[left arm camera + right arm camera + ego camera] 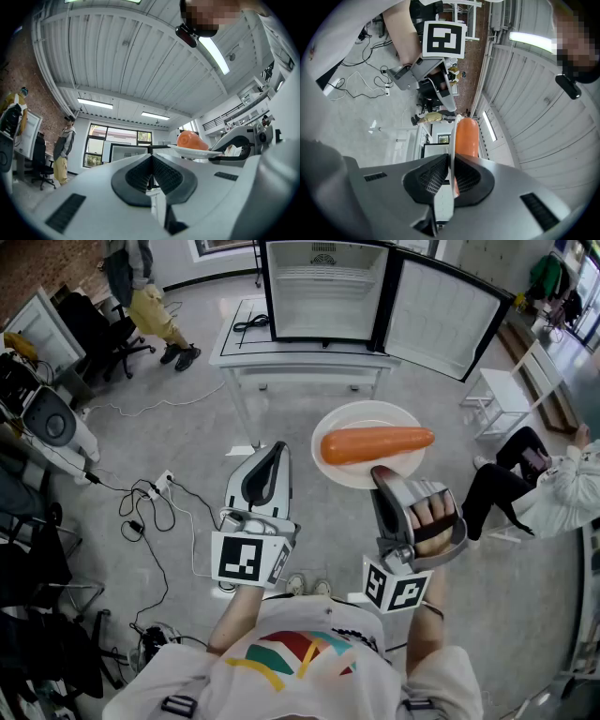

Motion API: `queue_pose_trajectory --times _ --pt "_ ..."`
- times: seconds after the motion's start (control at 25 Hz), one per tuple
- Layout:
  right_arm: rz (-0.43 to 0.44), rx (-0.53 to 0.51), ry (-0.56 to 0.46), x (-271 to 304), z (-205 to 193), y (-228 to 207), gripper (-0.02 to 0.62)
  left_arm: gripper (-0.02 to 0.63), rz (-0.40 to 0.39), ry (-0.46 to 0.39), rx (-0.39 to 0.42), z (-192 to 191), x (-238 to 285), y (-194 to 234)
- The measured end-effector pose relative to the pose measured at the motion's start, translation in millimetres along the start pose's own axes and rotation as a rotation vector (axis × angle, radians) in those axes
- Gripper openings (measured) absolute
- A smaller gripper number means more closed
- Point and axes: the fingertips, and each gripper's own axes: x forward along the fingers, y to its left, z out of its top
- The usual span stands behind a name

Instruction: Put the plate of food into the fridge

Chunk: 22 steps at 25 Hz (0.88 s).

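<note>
The right gripper [382, 476], pinched on the near rim of the round white plate [330, 432], holds the orange carrot [375, 443] crosswise, directly before the open white fridge [323, 296]; the left gripper [270, 454] is closed and empty.

Head view peers steeply down from overhead: floor all around, the fridge [323, 296] far off at top centre. Left gripper view rides the left hand-held gripper [272, 451], tipped up, ceiling filling its upper frame. Right gripper view rides the right hand-held gripper [384, 474], rolled sideways, floor at left. All three catch the plate [342, 418] close up and the bystander in yellow trousers [155, 310].
</note>
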Motion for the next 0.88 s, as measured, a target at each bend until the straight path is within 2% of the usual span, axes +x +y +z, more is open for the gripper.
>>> queue_pose_trajectory --times 0.88 --pt "-0.016 0.003 -0.016 1.1 1.8 -4.2 0.032 0.005 -0.002 -0.004 0.009 2.6 0.6 2.3"
